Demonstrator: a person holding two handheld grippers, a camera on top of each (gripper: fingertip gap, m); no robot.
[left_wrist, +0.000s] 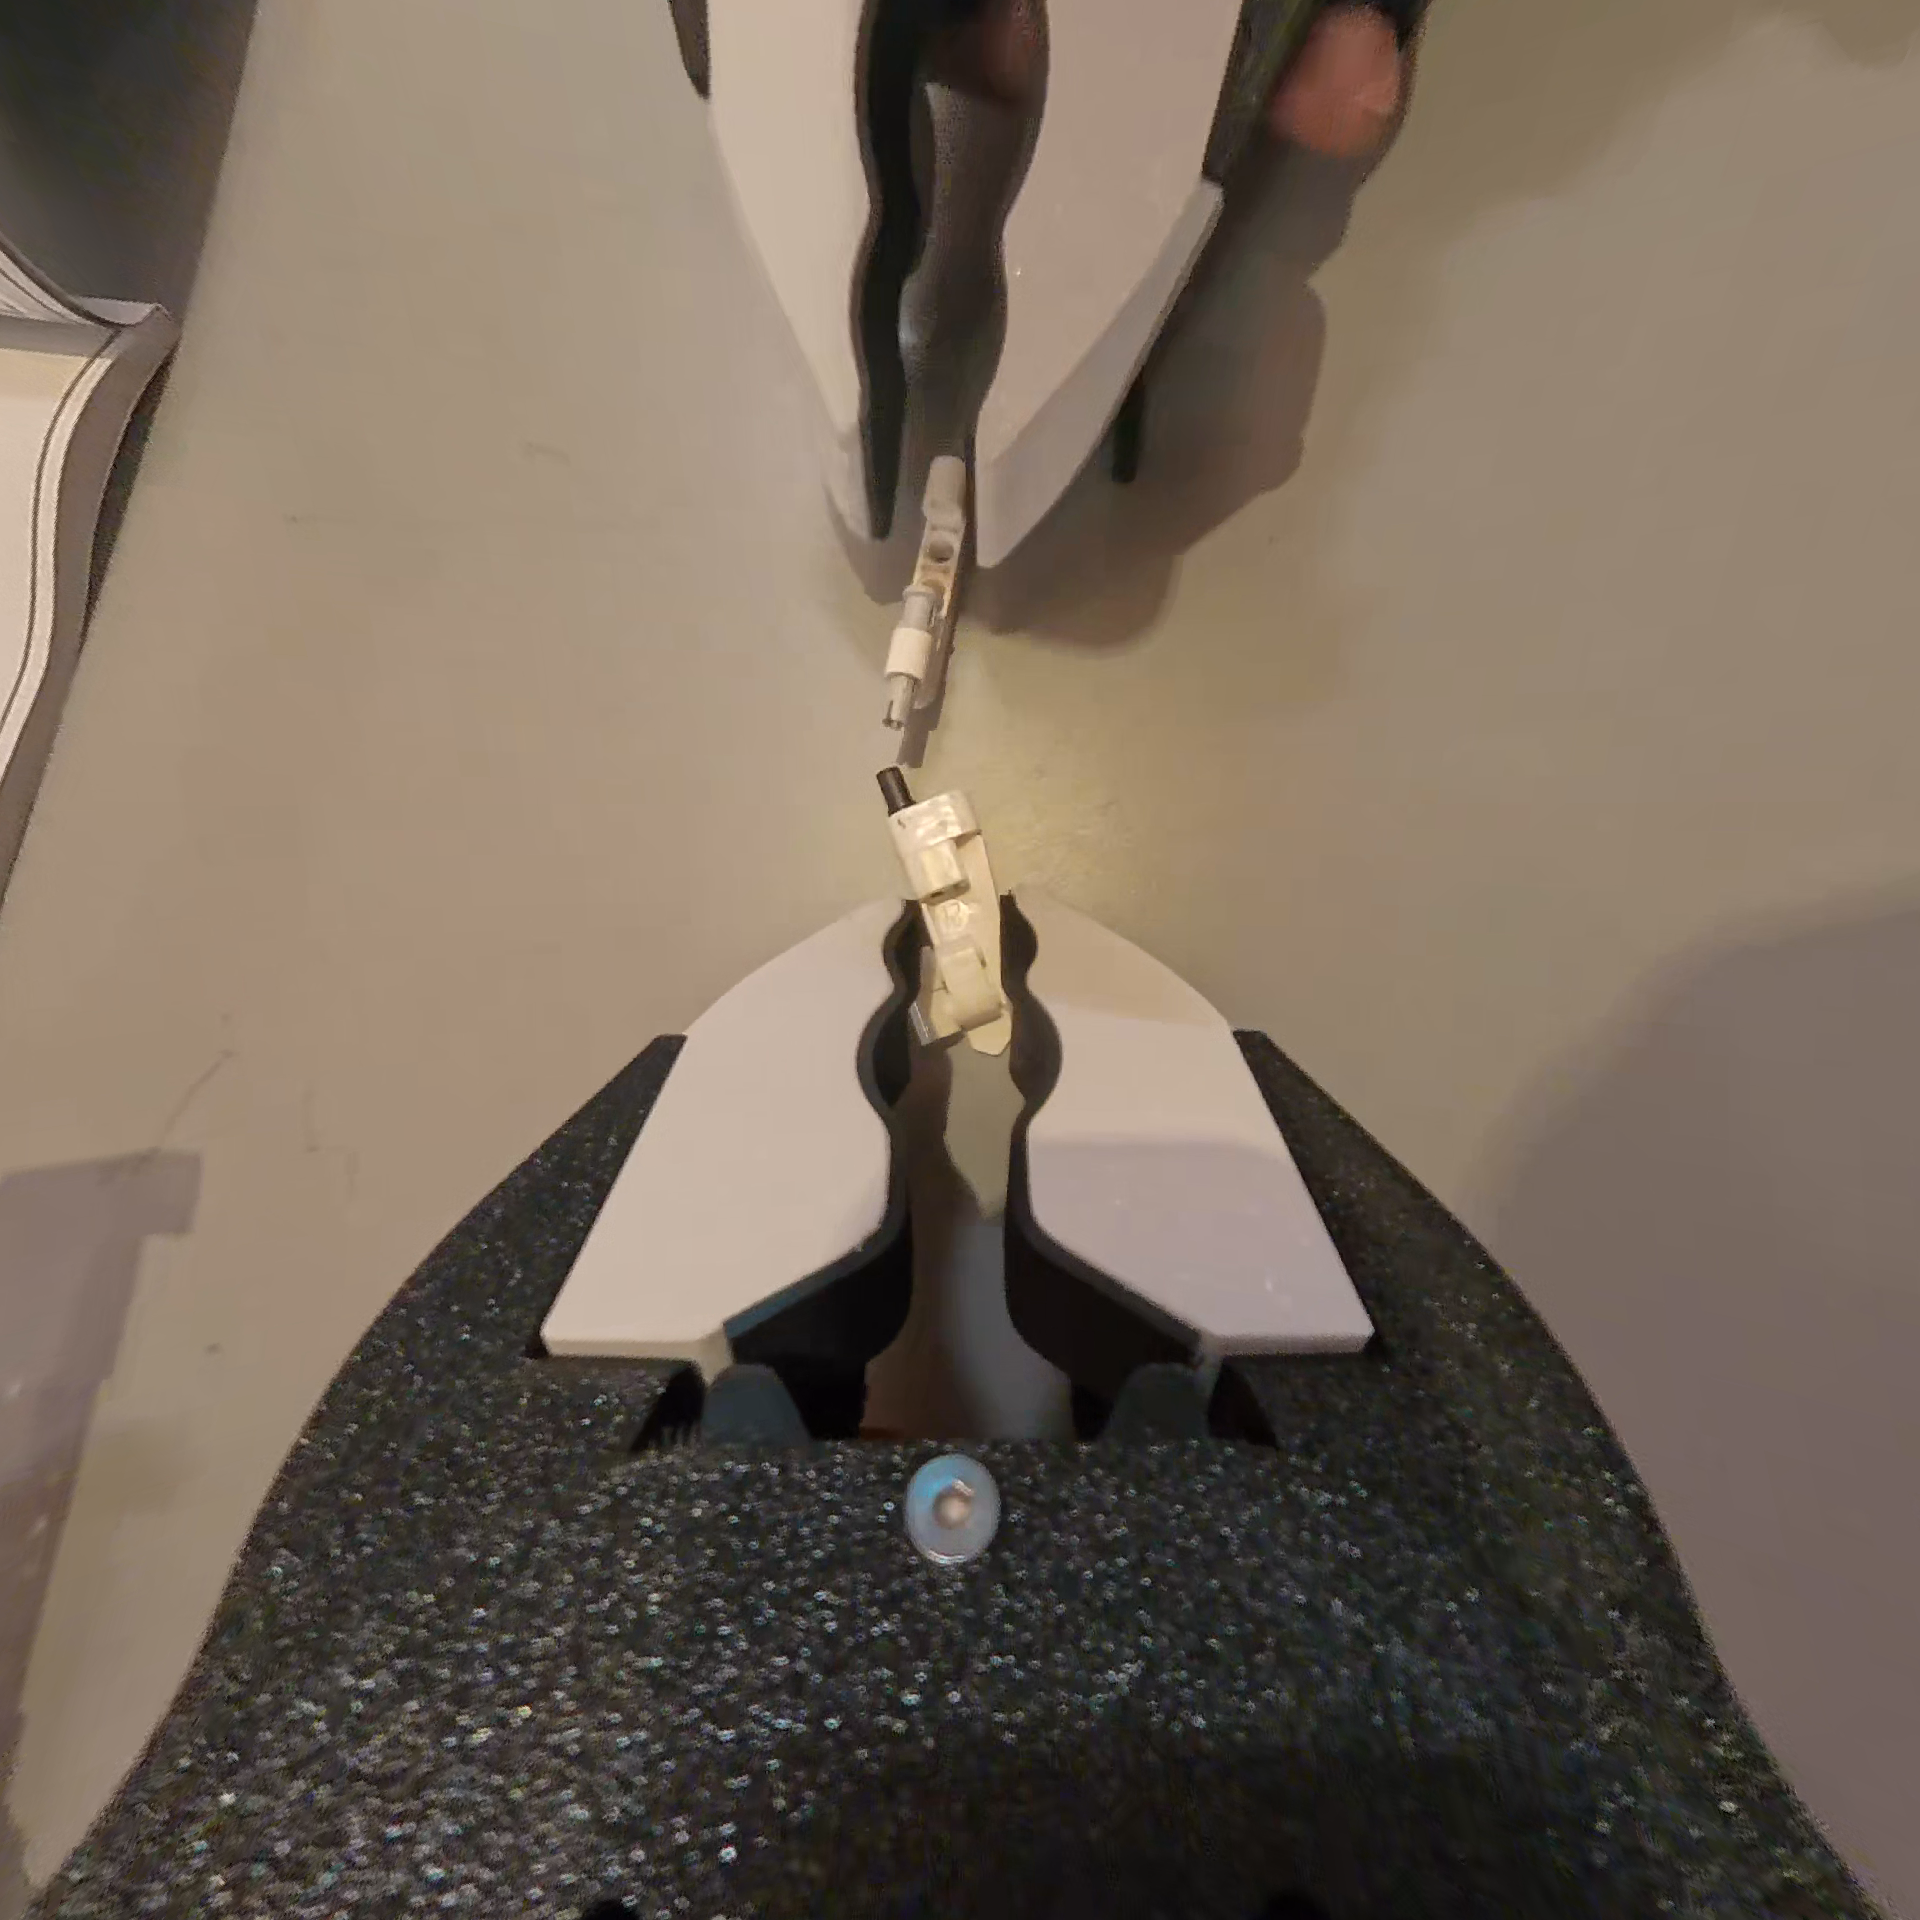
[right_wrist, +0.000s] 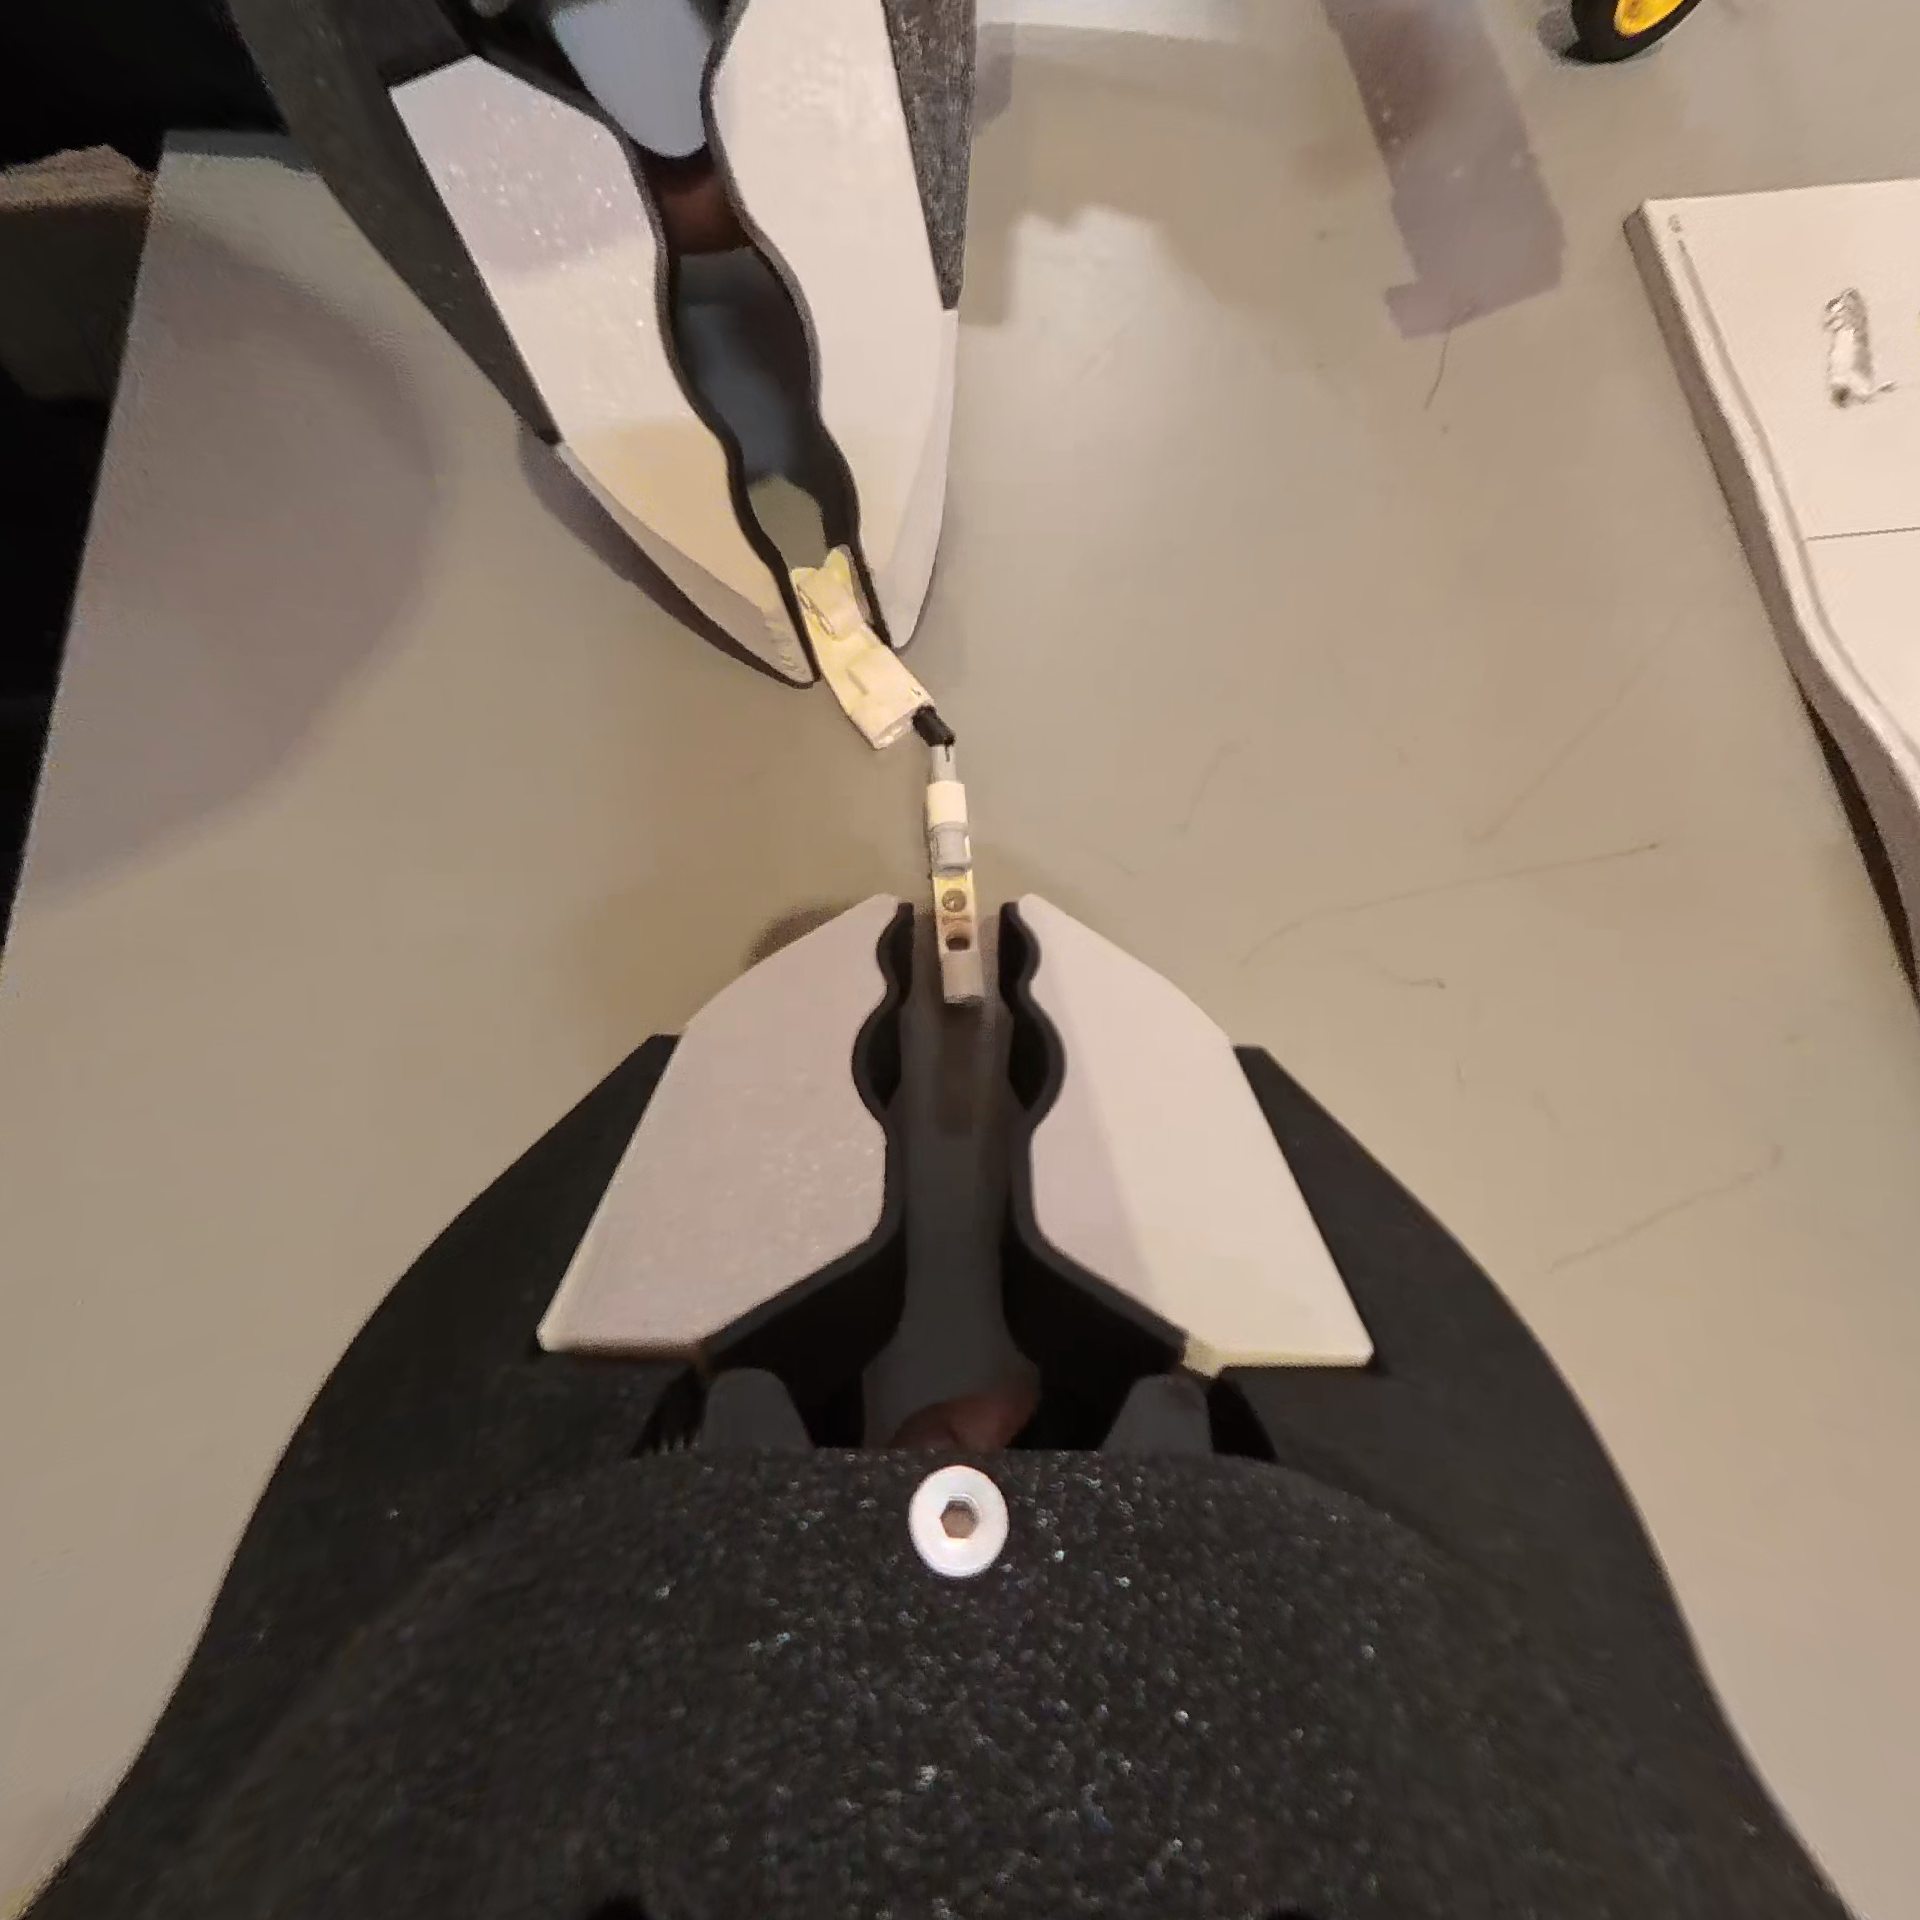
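Note:
In the left wrist view my left gripper (left_wrist: 951, 914) is shut on a pale beige building-toy piece (left_wrist: 951, 883) with a short black pin (left_wrist: 894, 784) at its far end. Opposite it, my right gripper (left_wrist: 935, 540) holds a thin grey beam (left_wrist: 940, 520) with a white-sleeved pin (left_wrist: 904, 665) that points at the black pin, with a small gap between them. In the right wrist view my right gripper (right_wrist: 956, 909) is shut on the grey beam (right_wrist: 956, 925). My left gripper (right_wrist: 852, 649) comes in from the upper left with the beige piece (right_wrist: 868, 686). Both pieces hang above the grey table (right_wrist: 1351, 831).
A white sheet (right_wrist: 1787, 416) with a small loose part (right_wrist: 1849, 353) lies at the right edge of the table. A yellow wheel (right_wrist: 1631, 21) is at the far right. A stack of paper (left_wrist: 62, 468) lies at the left. A person's finger (left_wrist: 1340, 94) is behind the right gripper. Across from one pair of fingers to the other is roughly 6 centimetres. Both grippers' tips are roughly 25 centimetres from the yellow wheel (right_wrist: 1631, 21).

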